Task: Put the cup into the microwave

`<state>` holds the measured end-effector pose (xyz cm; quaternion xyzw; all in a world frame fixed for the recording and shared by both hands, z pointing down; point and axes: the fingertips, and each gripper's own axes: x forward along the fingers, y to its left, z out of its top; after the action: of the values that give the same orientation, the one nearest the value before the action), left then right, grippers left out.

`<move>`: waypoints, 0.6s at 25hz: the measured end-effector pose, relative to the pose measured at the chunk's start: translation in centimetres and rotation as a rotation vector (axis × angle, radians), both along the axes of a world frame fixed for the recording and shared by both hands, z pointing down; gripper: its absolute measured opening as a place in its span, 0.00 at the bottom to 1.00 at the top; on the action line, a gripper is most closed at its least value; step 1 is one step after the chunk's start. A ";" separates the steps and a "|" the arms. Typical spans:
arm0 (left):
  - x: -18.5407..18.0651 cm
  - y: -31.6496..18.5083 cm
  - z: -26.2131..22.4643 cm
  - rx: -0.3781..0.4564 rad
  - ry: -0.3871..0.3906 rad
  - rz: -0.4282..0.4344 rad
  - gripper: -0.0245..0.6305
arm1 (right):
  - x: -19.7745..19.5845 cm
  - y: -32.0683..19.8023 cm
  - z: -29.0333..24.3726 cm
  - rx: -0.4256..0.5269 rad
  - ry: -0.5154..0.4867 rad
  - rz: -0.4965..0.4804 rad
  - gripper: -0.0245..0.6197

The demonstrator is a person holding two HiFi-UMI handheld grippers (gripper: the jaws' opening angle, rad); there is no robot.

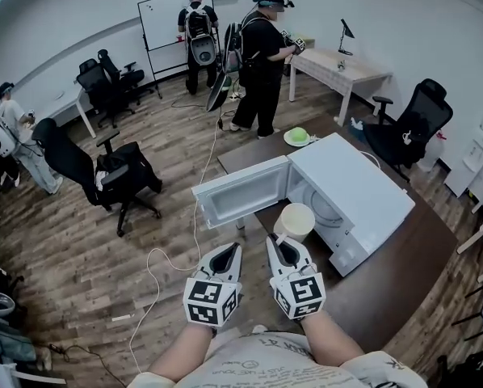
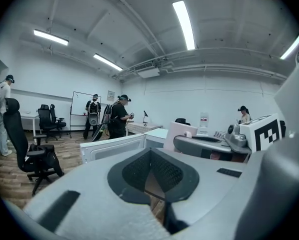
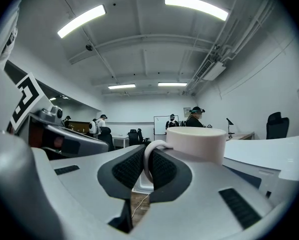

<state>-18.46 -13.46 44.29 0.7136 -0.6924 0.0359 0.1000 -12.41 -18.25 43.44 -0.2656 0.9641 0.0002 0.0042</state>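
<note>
The left gripper [image 1: 232, 250] hangs over the floor beside the table [image 1: 387, 289], its jaws closed together with nothing between them. Next to the right, the microwave door [image 1: 237, 194] stands swung wide open. The right gripper [image 1: 278, 242] is clamped on the loop handle [image 3: 148, 159] of a pale mug, the cup [image 1: 295, 221]. The cup is held in the air just in front of the open cavity of the white microwave [image 1: 354, 188].

The cup looks like stiff glazed ceramic: fairly light, smooth enough to slip, and likely to chip if it knocks the oven's frame. The handle is a workable hold, though the body could swing about so narrow a grip.

The cup is upright, its long axis vertical and its mouth upward. The handle points back toward the person.
</note>
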 end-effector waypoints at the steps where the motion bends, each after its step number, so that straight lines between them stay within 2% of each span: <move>1: 0.0 -1.0 -0.1 0.001 0.000 0.005 0.06 | -0.1 -0.9 0.3 0.002 0.006 0.001 0.08; 6: 0.0 -4.2 0.3 -0.012 0.004 0.023 0.06 | -0.5 -4.0 1.5 0.013 0.027 0.026 0.08; 11: 0.0 -6.3 1.0 -0.021 0.015 0.037 0.06 | -0.6 -6.0 4.1 0.046 0.108 0.073 0.08; 15: 0.5 -7.4 1.8 -0.043 0.021 0.071 0.06 | -0.5 -7.1 5.5 0.019 0.109 0.102 0.08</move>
<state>-18.01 -20.83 46.04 0.7357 -0.6647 0.0468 0.1212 -12.91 -25.31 48.90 -0.3138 0.9481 0.0239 -0.0460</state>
